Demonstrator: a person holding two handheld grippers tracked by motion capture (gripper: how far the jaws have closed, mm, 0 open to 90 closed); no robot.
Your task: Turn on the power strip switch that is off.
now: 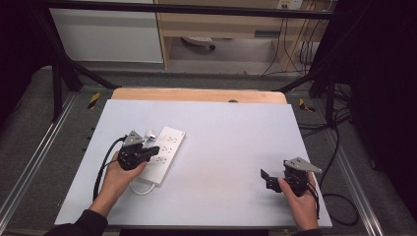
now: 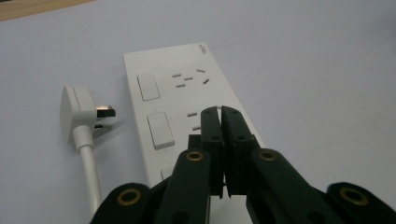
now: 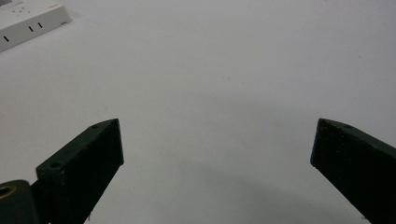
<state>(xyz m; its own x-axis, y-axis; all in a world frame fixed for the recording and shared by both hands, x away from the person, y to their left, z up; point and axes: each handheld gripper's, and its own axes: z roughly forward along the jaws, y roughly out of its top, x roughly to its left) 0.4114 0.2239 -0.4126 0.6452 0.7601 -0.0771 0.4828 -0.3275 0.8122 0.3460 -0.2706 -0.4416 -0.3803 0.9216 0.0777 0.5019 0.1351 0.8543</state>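
Left tool point(image 1: 153, 150): held over the near part of the power strip, on the left half of the bench; its jaws are clenched together with nothing between them, as the left gripper view point(image 2: 221, 116) shows close up.
Power strip point(image 1: 164, 151): white, lying flat on the bench, running from near-left to far-right in the high view; the left gripper view point(image 2: 187, 88) alone shows its rocker switches beside the socket slots.
Plug point(image 2: 77, 114): white, lying on the bench just left of the strip in the left gripper view, prongs pointing toward the strip but apart from it; in the high view it is a small pale shape point(image 1: 150, 133) just beyond the left tool.
Cord point(image 1: 139, 188): white, looping out from the near end of the strip.
Writing: a small mark sits at the far corner of the strip point(image 2: 201, 46), too small to read.
Bench point(image 1: 231, 147): pale sheet over a wooden top.
Right tool point(image 1: 266, 179): near-right on the bench, well apart from the strip; jaws released and spread wide over bare surface in the right gripper view point(image 3: 212, 144).
Right gripper view extra: a corner of the strip at far left point(image 3: 28, 21).
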